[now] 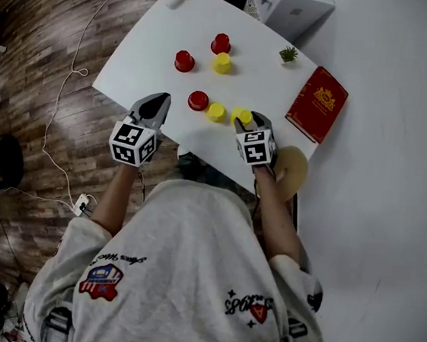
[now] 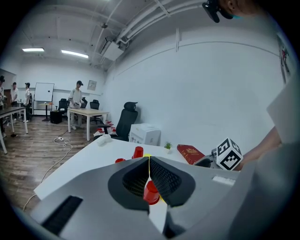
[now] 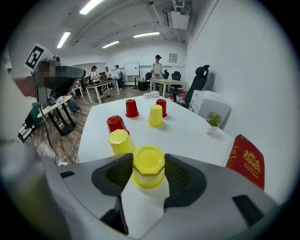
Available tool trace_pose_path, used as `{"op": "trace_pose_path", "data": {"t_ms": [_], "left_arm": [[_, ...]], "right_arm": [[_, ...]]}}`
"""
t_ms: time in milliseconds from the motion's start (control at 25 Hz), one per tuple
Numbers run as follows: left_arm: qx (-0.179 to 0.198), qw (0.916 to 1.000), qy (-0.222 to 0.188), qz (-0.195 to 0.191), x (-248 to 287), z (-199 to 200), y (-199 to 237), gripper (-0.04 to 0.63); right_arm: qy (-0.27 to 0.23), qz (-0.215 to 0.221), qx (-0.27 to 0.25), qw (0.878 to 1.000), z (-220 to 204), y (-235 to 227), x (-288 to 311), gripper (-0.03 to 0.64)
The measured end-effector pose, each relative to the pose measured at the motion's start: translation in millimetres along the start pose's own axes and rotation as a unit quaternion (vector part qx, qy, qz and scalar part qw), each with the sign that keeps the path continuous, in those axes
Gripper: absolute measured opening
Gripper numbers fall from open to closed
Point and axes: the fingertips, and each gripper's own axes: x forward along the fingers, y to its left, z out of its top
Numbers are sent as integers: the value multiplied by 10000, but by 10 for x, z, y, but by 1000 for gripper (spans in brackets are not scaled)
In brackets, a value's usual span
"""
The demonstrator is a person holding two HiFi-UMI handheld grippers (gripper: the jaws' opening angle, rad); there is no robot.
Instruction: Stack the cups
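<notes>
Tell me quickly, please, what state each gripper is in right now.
Left gripper: closed, holding nothing.
Right gripper: closed on a yellow cup.

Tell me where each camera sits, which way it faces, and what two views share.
Head view: on the person's head, looking steeply down at the white table; shows both forearms, the sweatshirt, left gripper and right gripper.
Left gripper view: rides the left gripper, facing across the table; jaws together, a red cup beyond, the person's right arm at right.
Right gripper view: rides the right gripper, facing along the table; jaws clasp a yellow cup.
Shared: both gripper views show the red book.
</notes>
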Motion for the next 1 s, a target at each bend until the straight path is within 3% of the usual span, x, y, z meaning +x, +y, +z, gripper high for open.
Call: {"op": "trace_pose_path", "data": {"t_ms": [800,1000], "left_arm": [[-87,9999,36,64,57,-44,55,9],[-97,9999,18,74,78,-16,55,9]], "right_arm": [[213,297,-120,9993,-200,319,153,219],[-73,263,-84,9996,-83,324,86,288]]}}
